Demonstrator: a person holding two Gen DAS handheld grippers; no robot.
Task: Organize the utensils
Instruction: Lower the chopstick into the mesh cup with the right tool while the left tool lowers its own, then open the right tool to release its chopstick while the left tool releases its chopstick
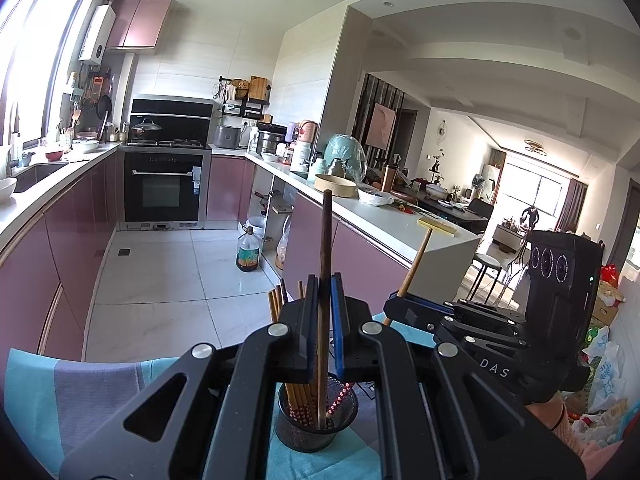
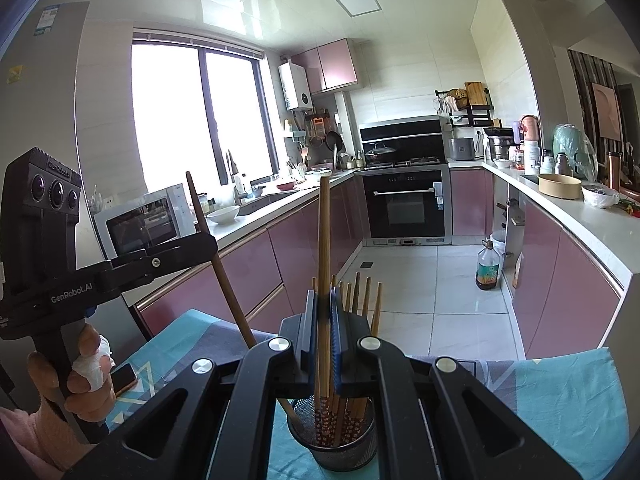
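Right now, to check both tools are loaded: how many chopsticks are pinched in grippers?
2: a dark one in the left gripper, a lighter one in the right gripper, both over the mesh holder.

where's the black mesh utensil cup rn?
Black mesh utensil cup sits bottom-centre in both wrist views, on the teal patterned cloth, directly below both grippers and full of wooden chopsticks.
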